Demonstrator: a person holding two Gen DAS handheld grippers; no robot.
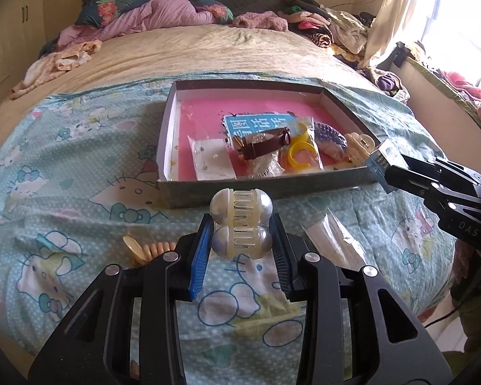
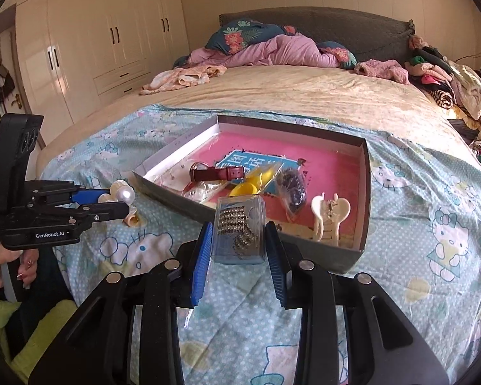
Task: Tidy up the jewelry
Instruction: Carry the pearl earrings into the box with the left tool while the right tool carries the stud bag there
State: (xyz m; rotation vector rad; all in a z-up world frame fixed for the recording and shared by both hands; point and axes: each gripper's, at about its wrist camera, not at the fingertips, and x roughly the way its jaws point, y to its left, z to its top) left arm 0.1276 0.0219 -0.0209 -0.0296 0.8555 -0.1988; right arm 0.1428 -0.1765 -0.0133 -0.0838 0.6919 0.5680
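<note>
My left gripper [image 1: 242, 240] is shut on a cream hair claw with pearl ends [image 1: 240, 224], held above the bedsheet just in front of the box [image 1: 272, 189]; it also shows in the right wrist view [image 2: 122, 195]. My right gripper [image 2: 239, 240] is shut on a small clear case of rhinestone jewelry [image 2: 239, 231], held at the box's near edge [image 2: 176, 202]; the case also shows in the left wrist view [image 1: 383, 157]. The box holds a brown-strap watch [image 1: 263, 144], yellow rings in a bag [image 1: 299, 155], a cream hair claw [image 2: 328, 218] and a beaded piece [image 2: 293, 189].
The box lies on a Hello Kitty sheet [image 1: 80, 224] on a bed. An orange coil hair tie [image 1: 150, 252] and a clear plastic bag [image 1: 333, 237] lie on the sheet near my left gripper. Clothes pile up at the bed's far end [image 2: 433, 73]. Wardrobes [image 2: 96, 48] stand to the left.
</note>
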